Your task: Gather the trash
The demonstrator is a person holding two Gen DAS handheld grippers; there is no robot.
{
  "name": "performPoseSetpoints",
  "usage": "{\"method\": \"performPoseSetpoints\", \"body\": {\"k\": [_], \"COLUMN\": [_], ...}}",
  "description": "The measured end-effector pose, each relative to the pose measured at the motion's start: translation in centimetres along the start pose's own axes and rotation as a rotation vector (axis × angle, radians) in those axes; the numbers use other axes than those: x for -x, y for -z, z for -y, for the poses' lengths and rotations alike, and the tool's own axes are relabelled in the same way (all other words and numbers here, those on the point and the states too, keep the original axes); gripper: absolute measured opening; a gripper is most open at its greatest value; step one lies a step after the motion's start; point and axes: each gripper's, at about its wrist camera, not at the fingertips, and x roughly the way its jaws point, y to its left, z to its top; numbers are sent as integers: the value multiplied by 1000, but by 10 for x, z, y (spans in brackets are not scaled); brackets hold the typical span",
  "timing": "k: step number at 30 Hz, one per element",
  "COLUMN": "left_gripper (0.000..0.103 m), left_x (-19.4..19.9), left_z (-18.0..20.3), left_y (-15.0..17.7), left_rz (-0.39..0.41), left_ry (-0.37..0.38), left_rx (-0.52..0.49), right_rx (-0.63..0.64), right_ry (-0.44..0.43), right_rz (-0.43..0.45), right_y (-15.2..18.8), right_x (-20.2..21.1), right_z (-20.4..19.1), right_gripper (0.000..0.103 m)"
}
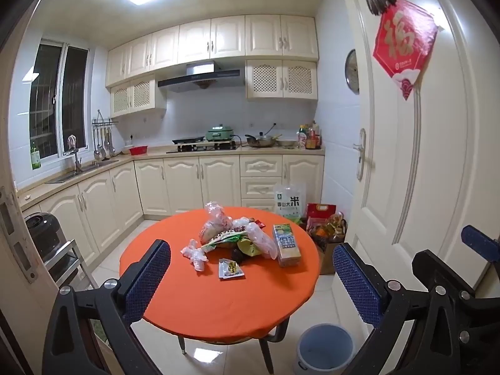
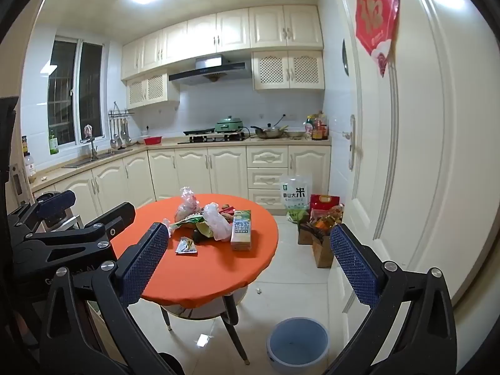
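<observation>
Both hand-held grippers, left (image 1: 251,276) and right (image 2: 250,261), hover open and empty; the trash (image 1: 240,237) is heaped mid-worktop (image 1: 187,297), so a careless grab risks scattering wrappers past the bin (image 1: 325,348).

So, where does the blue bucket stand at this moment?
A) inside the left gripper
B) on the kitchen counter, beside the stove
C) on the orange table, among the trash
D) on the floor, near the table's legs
D: the blue bucket stands on the tiled floor, beside the legs of the orange table, and both grippers are open and hold nothing.
</observation>
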Motion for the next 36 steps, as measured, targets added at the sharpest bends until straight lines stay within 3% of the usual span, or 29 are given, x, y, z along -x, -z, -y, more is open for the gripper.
{"method": "performPoseSetpoints", "body": {"k": [12, 36], "left_gripper": [102, 102], "left_x": [-11, 4], "left_z": [-6, -5], "left_y": [0, 0], "left_rz": [-9, 8], "left_ry": [1, -9], "left_rx": [18, 23], "right_rx": [11, 17], "right_ry": [2, -4], "right_rz": [-12, -2], "right_y": [-2, -8], "right_x": [-2, 2], "right_z": [-2, -8], "right_gripper": [103, 103]}}
